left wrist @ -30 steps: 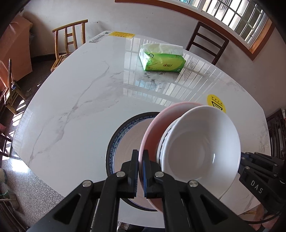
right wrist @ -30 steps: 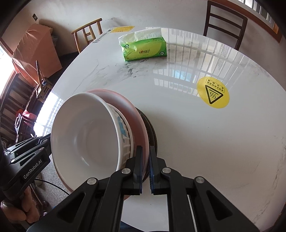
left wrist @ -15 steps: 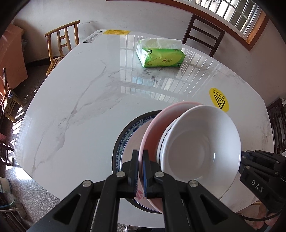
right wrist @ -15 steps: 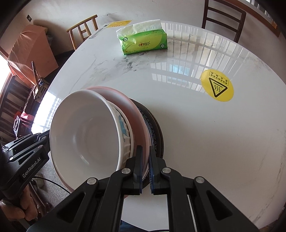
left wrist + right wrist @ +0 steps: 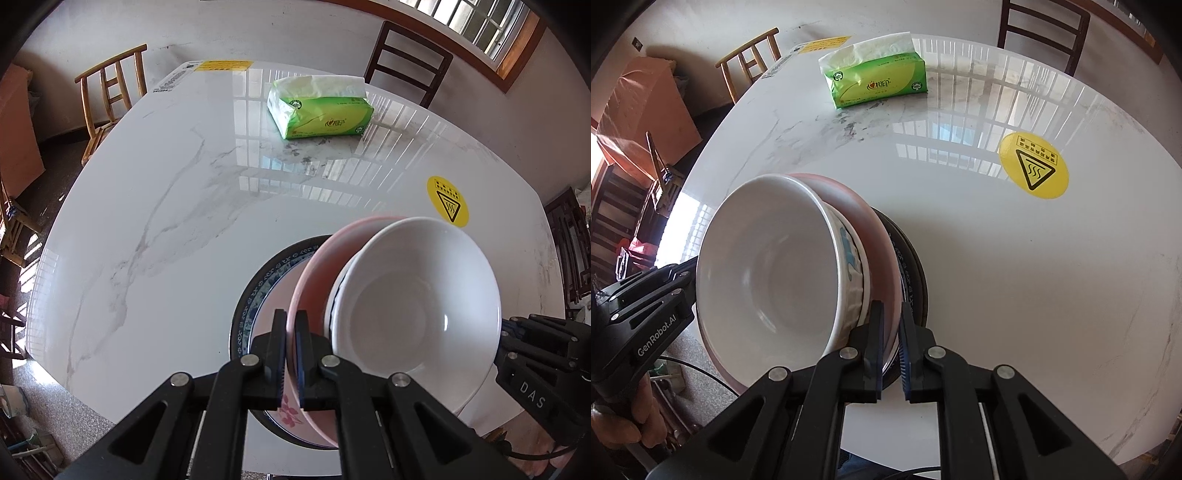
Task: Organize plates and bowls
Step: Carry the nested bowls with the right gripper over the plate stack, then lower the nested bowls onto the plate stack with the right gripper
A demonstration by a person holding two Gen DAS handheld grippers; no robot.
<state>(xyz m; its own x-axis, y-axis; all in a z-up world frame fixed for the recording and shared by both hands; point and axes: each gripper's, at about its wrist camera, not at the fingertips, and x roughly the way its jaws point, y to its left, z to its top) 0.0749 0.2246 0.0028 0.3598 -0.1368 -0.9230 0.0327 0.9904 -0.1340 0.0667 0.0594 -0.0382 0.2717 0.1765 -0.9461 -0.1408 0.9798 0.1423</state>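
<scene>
Your left gripper (image 5: 290, 326) and right gripper (image 5: 891, 321) each pinch the pink plate (image 5: 314, 280) rim from opposite sides; it carries nested white bowls (image 5: 768, 266), tilted above the blue-rimmed plate (image 5: 255, 295) at the table's near edge

On the black body of the right gripper (image 5: 532, 391) you can read "DAS", and on the black body of the left gripper (image 5: 646, 332) you read "GenRobot.AI". The round yellow sticker (image 5: 1033, 165) on the white marble table (image 5: 1015, 258) shows a heat-warning triangle; its small text, like the print on the green tissue pack (image 5: 877, 83), is too small to read.
</scene>
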